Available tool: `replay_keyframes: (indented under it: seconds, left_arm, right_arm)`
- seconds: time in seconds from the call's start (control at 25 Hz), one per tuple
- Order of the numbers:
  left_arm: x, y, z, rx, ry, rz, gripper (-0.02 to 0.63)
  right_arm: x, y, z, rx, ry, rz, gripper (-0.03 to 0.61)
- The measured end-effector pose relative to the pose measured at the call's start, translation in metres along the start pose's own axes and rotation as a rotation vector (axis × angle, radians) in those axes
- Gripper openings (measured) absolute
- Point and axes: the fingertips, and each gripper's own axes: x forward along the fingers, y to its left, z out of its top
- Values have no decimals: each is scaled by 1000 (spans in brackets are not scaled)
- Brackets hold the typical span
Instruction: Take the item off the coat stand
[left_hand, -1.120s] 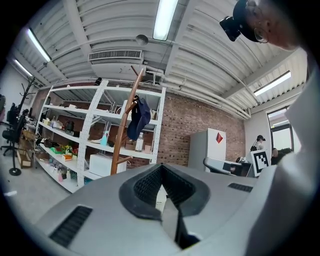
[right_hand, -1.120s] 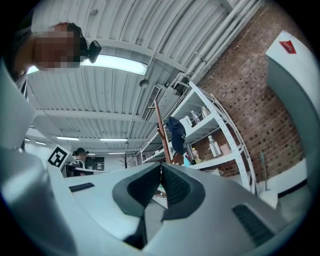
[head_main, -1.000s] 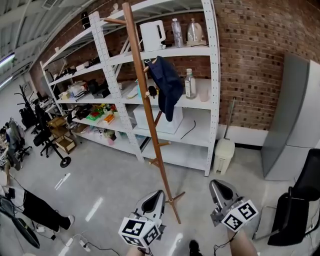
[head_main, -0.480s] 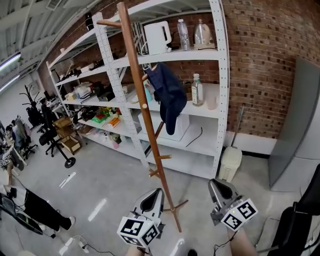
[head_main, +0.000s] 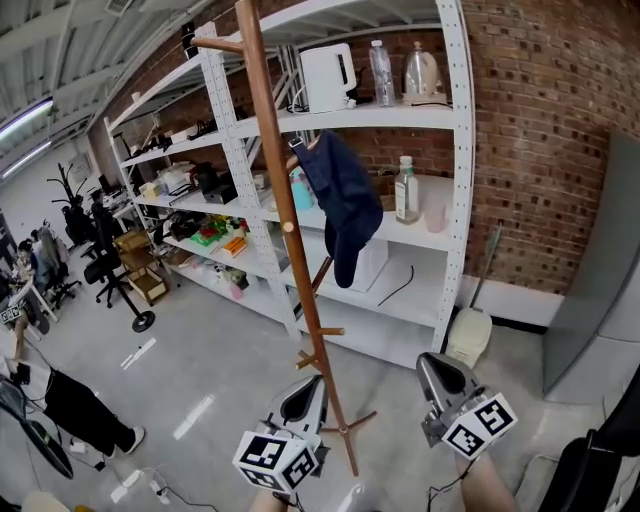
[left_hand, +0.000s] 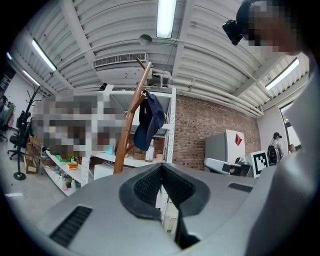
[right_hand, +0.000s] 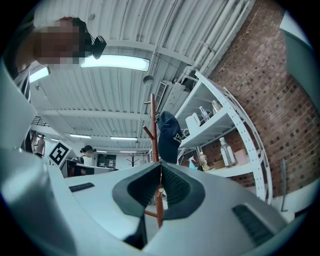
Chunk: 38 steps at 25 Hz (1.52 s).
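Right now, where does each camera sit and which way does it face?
Head view: on the person's head, facing down at the tall brown wooden coat stand and dark blue fabric cap; left gripper and right gripper show.
Left gripper view: on that gripper, facing up past its shut jaws at the cap.
Right gripper view: likewise, jaws shut.
Shared: all show stand and cap.

We see open grey floor (head_main: 200, 350) before the slanted brown wooden coat stand (head_main: 289, 228); white metal shelving (head_main: 462, 150) crowds close behind it.
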Motion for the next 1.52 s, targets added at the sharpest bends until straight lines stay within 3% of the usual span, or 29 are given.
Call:
replay_keyframes:
  seconds: [0.44,0.76,1.24,1.52]
  left_arm:
    - [35,16,34,61,-50,-22,8]
    - [76,35,56,167,-84,-87,6]
    - [121,58,90,195,-182,-116,8]
    - [138,58,102,215,-208,-102,8]
  right_arm:
    - [48,-7,23,17,-59,21,8]
    - [91,-25,53,-45,-104,-3,9]
    - [143,-47,84,-145,-123,-33,11]
    - [163,-59,99,-158,-123,-27,100]
